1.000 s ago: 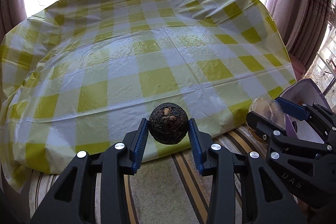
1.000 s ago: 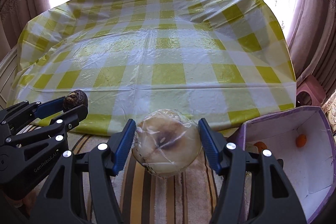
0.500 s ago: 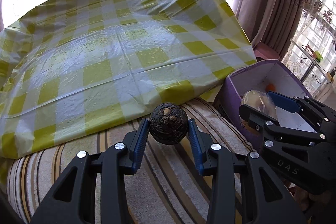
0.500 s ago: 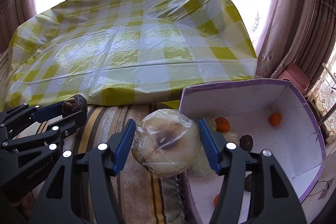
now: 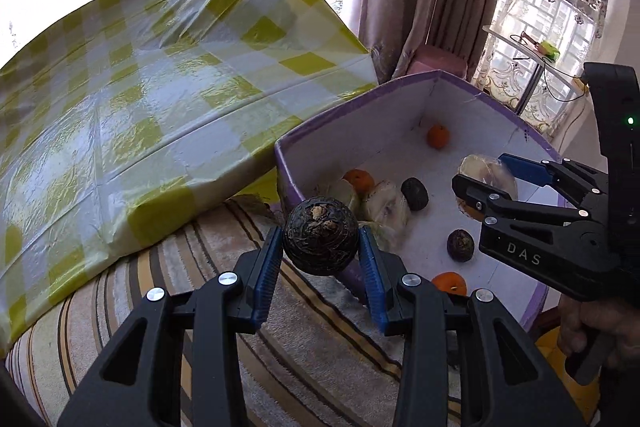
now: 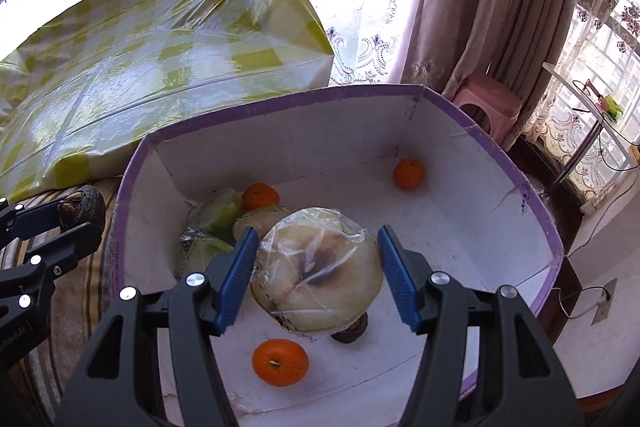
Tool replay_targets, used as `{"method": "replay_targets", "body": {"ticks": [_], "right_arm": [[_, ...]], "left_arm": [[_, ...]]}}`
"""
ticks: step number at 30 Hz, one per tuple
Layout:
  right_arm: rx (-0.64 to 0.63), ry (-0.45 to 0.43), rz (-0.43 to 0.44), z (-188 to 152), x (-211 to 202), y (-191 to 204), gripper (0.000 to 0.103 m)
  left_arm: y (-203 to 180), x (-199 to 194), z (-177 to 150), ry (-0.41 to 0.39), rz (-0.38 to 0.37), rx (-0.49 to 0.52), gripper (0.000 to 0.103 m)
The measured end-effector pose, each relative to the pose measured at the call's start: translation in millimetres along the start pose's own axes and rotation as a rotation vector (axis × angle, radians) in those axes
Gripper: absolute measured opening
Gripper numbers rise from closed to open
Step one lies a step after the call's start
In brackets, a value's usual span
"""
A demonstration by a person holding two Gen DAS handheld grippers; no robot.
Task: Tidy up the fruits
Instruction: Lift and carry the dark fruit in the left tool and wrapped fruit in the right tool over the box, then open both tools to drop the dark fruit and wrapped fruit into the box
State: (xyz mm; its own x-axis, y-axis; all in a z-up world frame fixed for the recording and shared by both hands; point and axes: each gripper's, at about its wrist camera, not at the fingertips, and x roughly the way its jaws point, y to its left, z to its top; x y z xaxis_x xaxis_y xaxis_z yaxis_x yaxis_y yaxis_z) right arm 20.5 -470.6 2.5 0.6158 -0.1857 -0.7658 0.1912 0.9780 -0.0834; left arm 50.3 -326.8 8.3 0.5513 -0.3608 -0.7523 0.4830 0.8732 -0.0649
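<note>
My left gripper is shut on a dark wrinkled round fruit, held over the striped rug just left of the purple-rimmed white box. My right gripper is shut on a pale fruit wrapped in clear plastic, held above the inside of the box. In the box lie small oranges, dark fruits and wrapped pale and green fruits. The right gripper also shows in the left wrist view; the left gripper shows in the right wrist view.
A table under a yellow-and-white checked plastic cloth stands to the left behind the box. A striped rug lies under the left gripper. A pink stool, curtains and a small side table stand at the right.
Both grippers have swung right from the table toward the box, each keeping its fruit. The right gripper is now over the box's inside; the left is beside its left wall.
</note>
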Motion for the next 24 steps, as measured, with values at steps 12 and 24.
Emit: {"method": "replay_targets", "body": {"ticks": [12, 24], "right_arm": [[0.035, 0.061, -0.106, 6, 32, -37, 0.062], [0.023, 0.117, -0.143, -3, 52, -45, 0.062]], "left_arm": [[-47, 52, 28, 0.066, -0.076, 0.123, 0.037], [-59, 94, 31, 0.218, -0.157, 0.101, 0.037]]}}
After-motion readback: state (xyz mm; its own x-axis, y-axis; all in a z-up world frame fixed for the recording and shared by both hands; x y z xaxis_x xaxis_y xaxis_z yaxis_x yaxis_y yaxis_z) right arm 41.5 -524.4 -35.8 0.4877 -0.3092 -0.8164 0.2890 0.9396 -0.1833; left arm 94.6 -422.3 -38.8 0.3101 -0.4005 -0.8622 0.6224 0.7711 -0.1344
